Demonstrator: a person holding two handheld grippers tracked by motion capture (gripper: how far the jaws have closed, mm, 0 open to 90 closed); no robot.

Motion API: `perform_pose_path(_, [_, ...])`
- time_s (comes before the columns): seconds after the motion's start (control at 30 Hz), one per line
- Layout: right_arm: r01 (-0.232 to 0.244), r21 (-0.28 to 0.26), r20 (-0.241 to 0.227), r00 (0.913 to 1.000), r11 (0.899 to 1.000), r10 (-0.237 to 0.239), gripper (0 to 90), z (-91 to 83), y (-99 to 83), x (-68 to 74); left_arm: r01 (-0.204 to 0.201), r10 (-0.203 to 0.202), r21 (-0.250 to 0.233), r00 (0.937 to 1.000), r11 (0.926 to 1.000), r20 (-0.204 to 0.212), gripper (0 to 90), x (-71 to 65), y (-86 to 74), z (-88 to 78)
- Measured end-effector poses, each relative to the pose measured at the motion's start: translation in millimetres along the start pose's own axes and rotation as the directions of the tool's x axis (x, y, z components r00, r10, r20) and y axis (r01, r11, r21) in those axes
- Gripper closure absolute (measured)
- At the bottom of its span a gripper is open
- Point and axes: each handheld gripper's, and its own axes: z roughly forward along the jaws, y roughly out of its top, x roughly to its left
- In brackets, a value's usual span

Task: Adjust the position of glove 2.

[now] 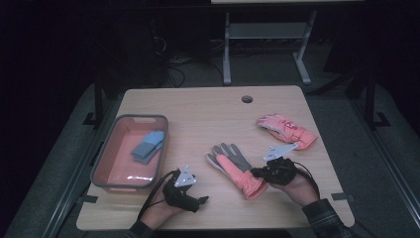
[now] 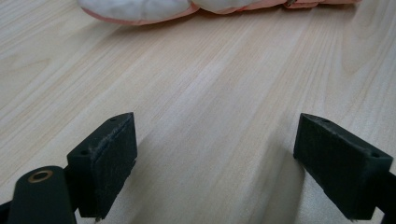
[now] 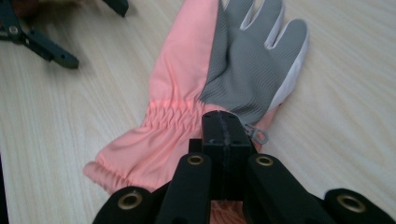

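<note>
The right gripper [image 3: 223, 135] sits closest in its own view, jaws pressed tight together and pinching the wrist fabric of the pink-and-grey glove [image 3: 224, 70], a pinch the high view doesn't really show under the hand. The left gripper [image 2: 215, 158] has its jaws spread wide over bare wood in the left gripper view, and the high view adds the other pink glove [image 1: 286, 130] near the table's [image 1: 198, 109] right edge and a grey bin [image 1: 113, 148] holding something blue by the left edge. That held glove lies flat, palm up, near the front edge right of the middle, grey palm and fingers, white trim, gathered pink cuff.
</note>
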Motion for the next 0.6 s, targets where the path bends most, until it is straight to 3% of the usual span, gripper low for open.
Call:
perform_pose_path(0.27, [0.003,-0.036,-0.01,0.9999,0.999,-0.003,89.9,14.8,22.8,-1.6,-0.005,0.005,0.0,1.0,1.0,-0.003,12.7,0.3,0.1,0.0])
perform_pose_path(0.5, [0.011,0.04,0.005,0.9999,0.999,-0.011,90.0,36.2,24.7,-3.6,0.0,0.0,0.0,1.0,1.0,-0.001,12.7,-0.1,0.0,0.0])
perform_pose_path(0.6, [0.037,0.055,-0.004,0.9993,0.998,-0.037,90.0,39.9,24.1,-1.5,-0.001,0.001,0.001,1.0,1.0,-0.002,12.7,-0.1,0.0,0.0])
